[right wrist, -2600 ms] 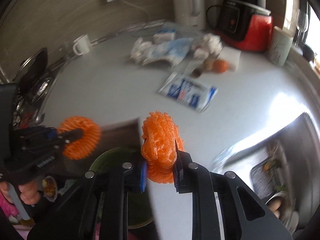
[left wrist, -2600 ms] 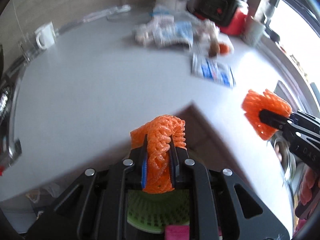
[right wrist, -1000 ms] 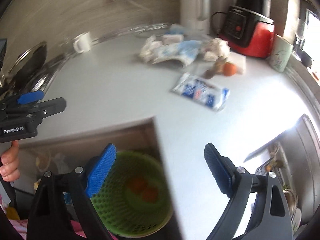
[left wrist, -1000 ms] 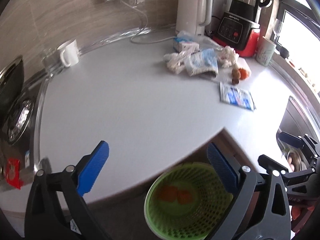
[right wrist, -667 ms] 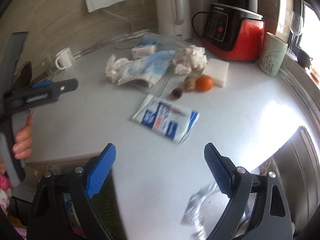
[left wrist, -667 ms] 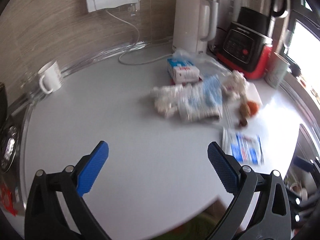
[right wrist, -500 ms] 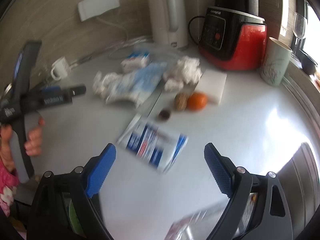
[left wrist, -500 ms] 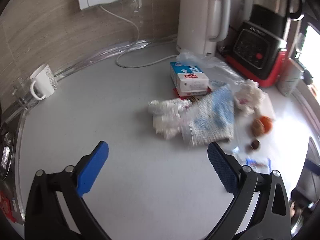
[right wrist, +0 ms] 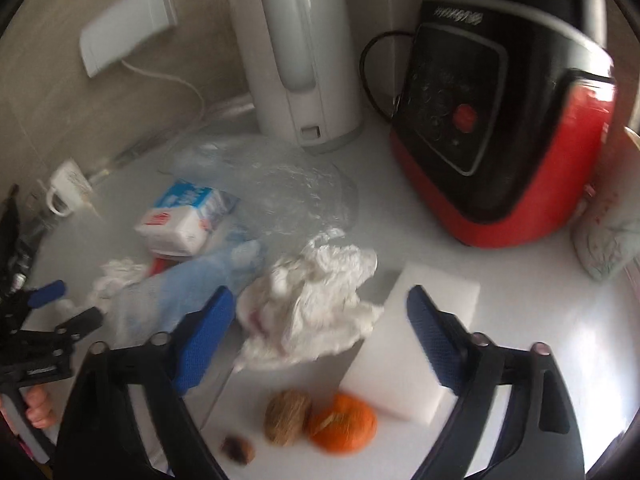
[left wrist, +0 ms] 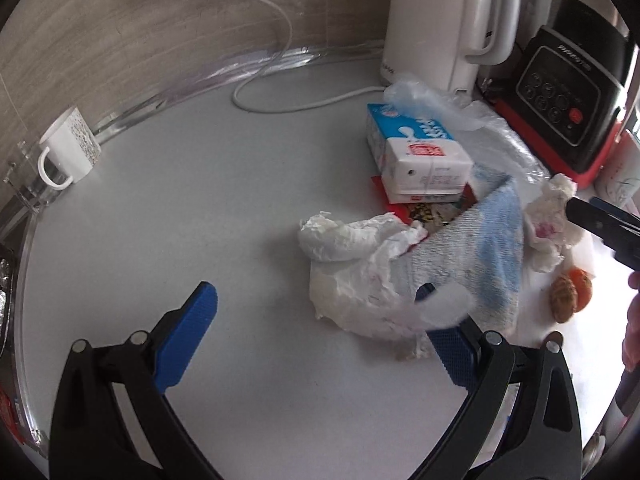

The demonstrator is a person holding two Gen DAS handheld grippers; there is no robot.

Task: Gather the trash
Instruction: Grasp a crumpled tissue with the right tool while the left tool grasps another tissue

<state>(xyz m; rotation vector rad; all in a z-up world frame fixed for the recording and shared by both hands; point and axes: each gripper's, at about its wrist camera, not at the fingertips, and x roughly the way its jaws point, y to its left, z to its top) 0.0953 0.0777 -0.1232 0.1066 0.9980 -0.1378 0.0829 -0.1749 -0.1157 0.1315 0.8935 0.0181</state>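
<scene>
My left gripper (left wrist: 320,320) is open and empty, low over the white counter, its right pad beside a crumpled white tissue (left wrist: 352,272) and a blue-and-white wrapper (left wrist: 480,256). A milk carton (left wrist: 416,160) lies behind them on a red packet. My right gripper (right wrist: 320,320) is open and empty, its jaws either side of a crumpled white tissue wad (right wrist: 316,312). In front of it lie an orange peel (right wrist: 344,424), a walnut (right wrist: 288,416) and a small dark pit (right wrist: 240,448). The right gripper's tip shows at the right edge of the left wrist view (left wrist: 600,224).
A white kettle (left wrist: 444,20) and a red-and-black appliance (right wrist: 500,120) stand at the back. A white sponge block (right wrist: 412,344) lies under my right pad. A clear plastic bag (right wrist: 280,184) lies behind the carton. A white mug (left wrist: 68,152) stands far left.
Both grippers dropped their orange foam nets into the green basket, opened, and moved forward over the counter to the trash pile.
</scene>
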